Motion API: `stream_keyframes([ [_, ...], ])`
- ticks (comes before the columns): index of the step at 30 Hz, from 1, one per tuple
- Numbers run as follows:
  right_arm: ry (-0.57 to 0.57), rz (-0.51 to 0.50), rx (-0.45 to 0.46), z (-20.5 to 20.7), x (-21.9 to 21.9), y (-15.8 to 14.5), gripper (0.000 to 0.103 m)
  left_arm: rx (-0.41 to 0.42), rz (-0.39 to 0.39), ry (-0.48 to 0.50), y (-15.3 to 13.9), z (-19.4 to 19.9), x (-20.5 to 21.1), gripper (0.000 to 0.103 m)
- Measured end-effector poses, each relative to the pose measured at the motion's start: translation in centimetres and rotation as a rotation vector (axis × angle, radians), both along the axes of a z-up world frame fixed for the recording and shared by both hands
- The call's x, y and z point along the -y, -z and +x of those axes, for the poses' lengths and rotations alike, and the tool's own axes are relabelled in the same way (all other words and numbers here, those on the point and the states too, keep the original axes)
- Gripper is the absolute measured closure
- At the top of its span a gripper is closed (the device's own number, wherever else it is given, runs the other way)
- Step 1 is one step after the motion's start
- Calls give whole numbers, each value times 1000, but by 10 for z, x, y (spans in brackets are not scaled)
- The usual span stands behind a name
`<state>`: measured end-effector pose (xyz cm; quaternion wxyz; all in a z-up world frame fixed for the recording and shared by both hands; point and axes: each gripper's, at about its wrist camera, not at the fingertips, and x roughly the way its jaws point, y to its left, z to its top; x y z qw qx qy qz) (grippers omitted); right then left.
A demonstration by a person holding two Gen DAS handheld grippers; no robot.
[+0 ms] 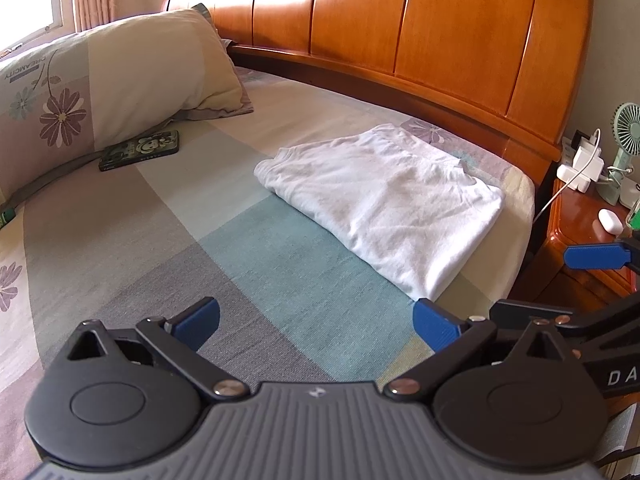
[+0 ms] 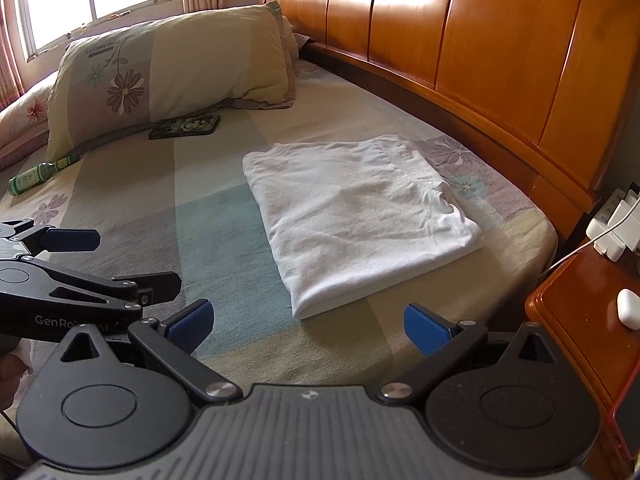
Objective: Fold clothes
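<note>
A white garment (image 1: 384,200) lies folded into a neat rectangle on the bed, near the headboard side and the right edge of the mattress. The right wrist view shows the same garment (image 2: 360,220) straight ahead. My left gripper (image 1: 316,326) hovers open over the striped sheet, just short of the garment's near corner, holding nothing. My right gripper (image 2: 308,328) is open too, empty, a little before the garment's near edge. Each gripper appears in the other's view: the right gripper (image 1: 560,284) at the far right, the left gripper (image 2: 120,260) at the left.
A floral pillow (image 2: 168,68) leans at the far left, with a phone (image 2: 186,126) and a green bottle (image 2: 38,174) beside it. The wooden headboard (image 1: 420,32) runs behind. A nightstand (image 2: 580,320) at the right carries chargers (image 2: 616,224), a small fan (image 1: 628,136) and an earbud case (image 2: 629,308).
</note>
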<state>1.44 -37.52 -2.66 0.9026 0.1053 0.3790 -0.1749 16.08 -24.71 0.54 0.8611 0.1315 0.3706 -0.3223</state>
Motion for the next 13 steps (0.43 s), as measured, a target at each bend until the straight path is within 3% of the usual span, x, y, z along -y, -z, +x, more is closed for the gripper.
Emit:
stream_keyframes([
  [13,7,17,-3,1,2,3,0,-8,-1,0,2,2,1,1],
])
